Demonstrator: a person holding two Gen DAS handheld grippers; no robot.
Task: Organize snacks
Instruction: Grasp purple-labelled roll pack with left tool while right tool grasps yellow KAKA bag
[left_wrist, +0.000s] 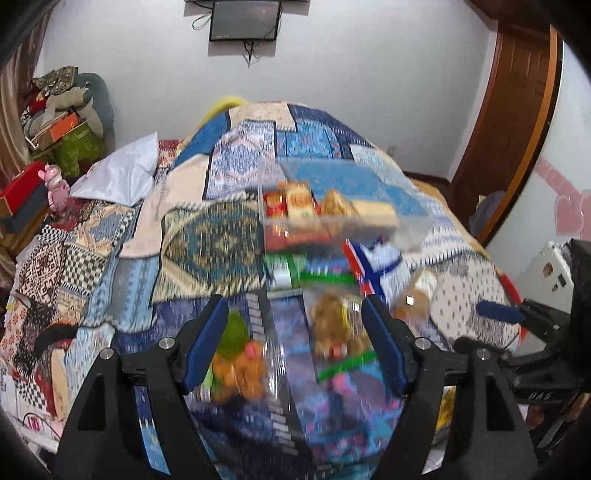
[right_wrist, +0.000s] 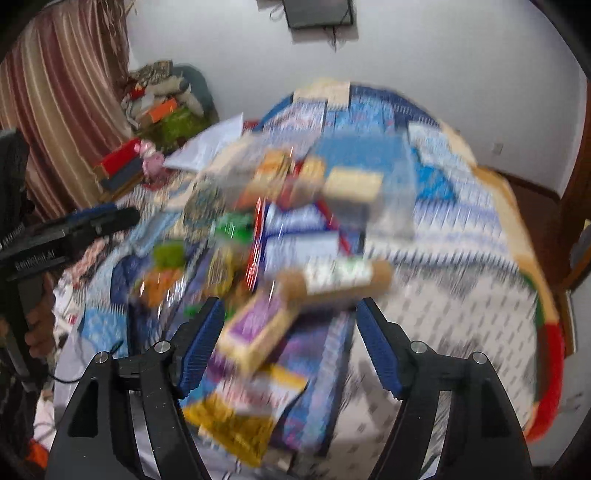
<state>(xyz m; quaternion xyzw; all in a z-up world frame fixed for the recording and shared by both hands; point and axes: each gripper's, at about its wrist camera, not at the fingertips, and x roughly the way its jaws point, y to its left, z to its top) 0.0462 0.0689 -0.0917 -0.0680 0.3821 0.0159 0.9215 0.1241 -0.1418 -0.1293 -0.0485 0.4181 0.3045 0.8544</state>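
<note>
Bedroom, patchwork-quilted bed (left_wrist: 229, 173). Clear box (left_wrist: 328, 206) partly filled with snacks; loose packets (left_wrist: 332, 332) strewn on quilt nearer camera. Left claw (left_wrist: 299, 343), right claw (right_wrist: 288, 343) both wide apart, holding nothing. Sorting looks early; most remains.

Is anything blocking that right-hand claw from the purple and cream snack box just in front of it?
Nothing visible does. The right gripper is open, and the purple and cream snack box lies just ahead of its blue finger pads on the patchwork bedspread, with no other packet across it. The picture is blurred, though.
</note>
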